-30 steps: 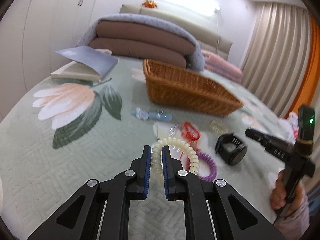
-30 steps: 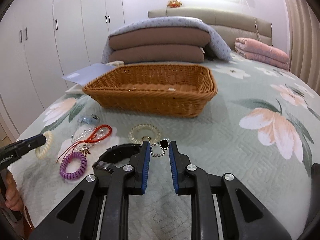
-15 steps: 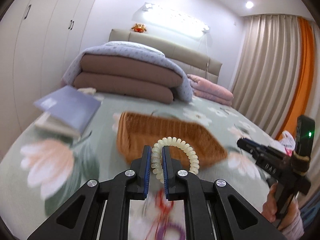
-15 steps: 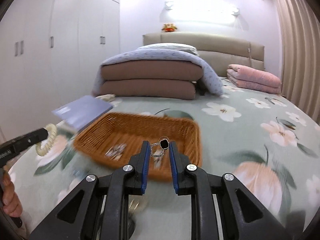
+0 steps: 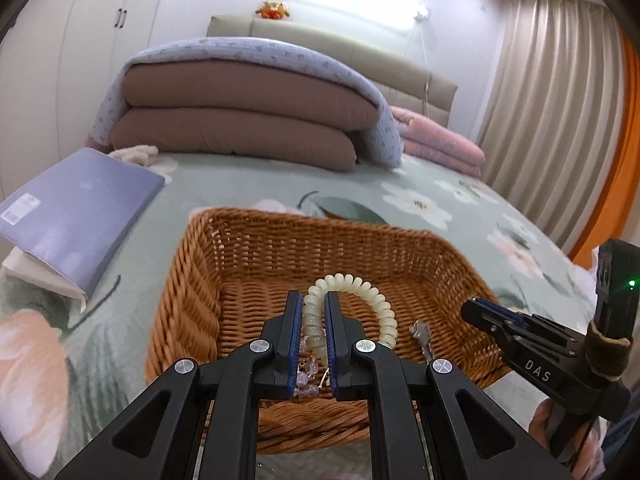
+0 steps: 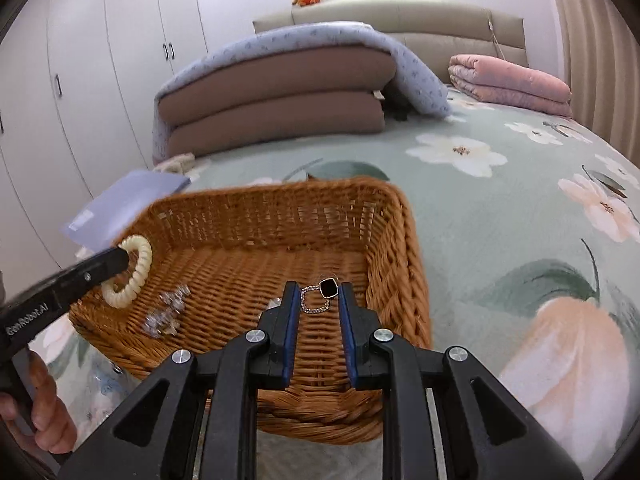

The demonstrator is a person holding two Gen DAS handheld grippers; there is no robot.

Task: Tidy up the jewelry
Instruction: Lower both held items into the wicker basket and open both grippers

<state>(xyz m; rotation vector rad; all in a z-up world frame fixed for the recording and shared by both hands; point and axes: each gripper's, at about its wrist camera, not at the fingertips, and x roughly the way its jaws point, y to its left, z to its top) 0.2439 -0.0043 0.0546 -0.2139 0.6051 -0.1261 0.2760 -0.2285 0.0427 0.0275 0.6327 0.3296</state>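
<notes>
A brown wicker basket [image 5: 192, 304] [image 6: 400, 272] stands on the flowered bedspread. My left gripper [image 5: 313, 300] is shut on a cream spiral hair tie [image 5: 370, 298] and hangs over the basket's near left part; the same left gripper [image 6: 120, 258] and its hair tie [image 6: 132, 276] show in the right wrist view. My right gripper [image 6: 319, 292] is shut on a thin gold and crystal piece with a black square stone [image 6: 329, 287], above the basket's near right part. A clear crystal piece [image 6: 168, 312] and a small silver clip [image 5: 424, 336] lie on the basket's bottom.
A grey-blue laptop box [image 5: 80, 216] lies left of the basket. Folded brown and blue bedding [image 5: 248, 120] and a pink quilt [image 6: 508, 84] are stacked at the headboard. White wardrobes [image 6: 80, 80] line the left wall, curtains [image 5: 552, 100] the right. A hand [image 6: 44, 408] grips the left tool.
Both grippers have lifted off the bedspread and travelled forward with their pieces, from the loose jewelry in front of the basket to above its inside. Neither grip has changed.
</notes>
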